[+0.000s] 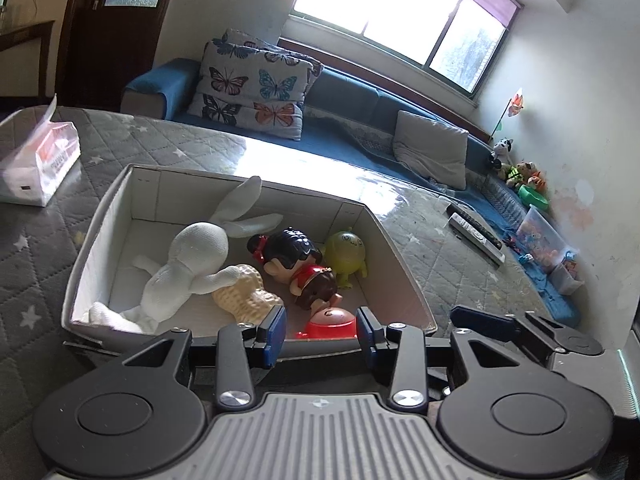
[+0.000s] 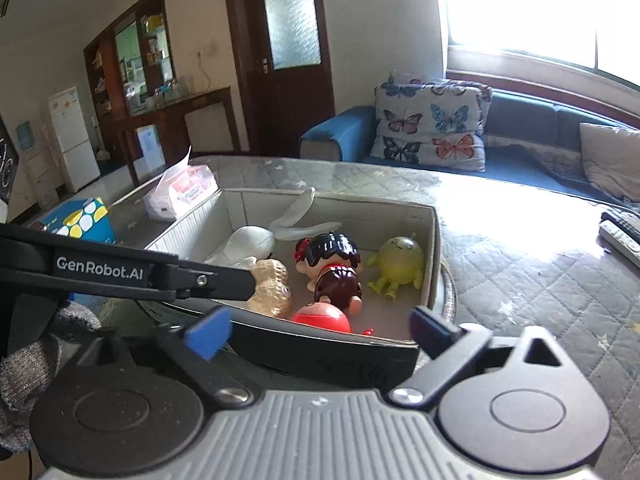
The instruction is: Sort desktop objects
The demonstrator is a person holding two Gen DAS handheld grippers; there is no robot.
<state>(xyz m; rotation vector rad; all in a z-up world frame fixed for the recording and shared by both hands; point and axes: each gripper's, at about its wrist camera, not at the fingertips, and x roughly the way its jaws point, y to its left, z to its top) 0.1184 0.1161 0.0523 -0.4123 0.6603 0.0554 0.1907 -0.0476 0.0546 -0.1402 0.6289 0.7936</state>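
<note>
An open grey box [image 1: 100, 216] [image 2: 434, 248] on the quilted table holds a white plush rabbit [image 1: 188, 268] [image 2: 248, 240], a peanut toy [image 1: 244, 288] [image 2: 272, 284], a black-haired doll [image 1: 304, 264] [image 2: 332, 268], a green round toy [image 1: 346, 256] [image 2: 400, 262] and a red round toy [image 1: 332, 322] [image 2: 322, 316]. My left gripper [image 1: 322, 332] is open and empty just above the box's near wall, in front of the red toy. My right gripper [image 2: 320, 332] is wide open and empty at the same near wall; the left gripper's body crosses its view at left.
A tissue pack [image 1: 38, 160] [image 2: 180, 192] lies beyond the box to the left, with a blue patterned box [image 2: 80, 220] nearby. Remote controls [image 1: 476, 236] [image 2: 620, 228] lie on the table to the right. A blue sofa with butterfly cushions [image 1: 252, 88] stands behind.
</note>
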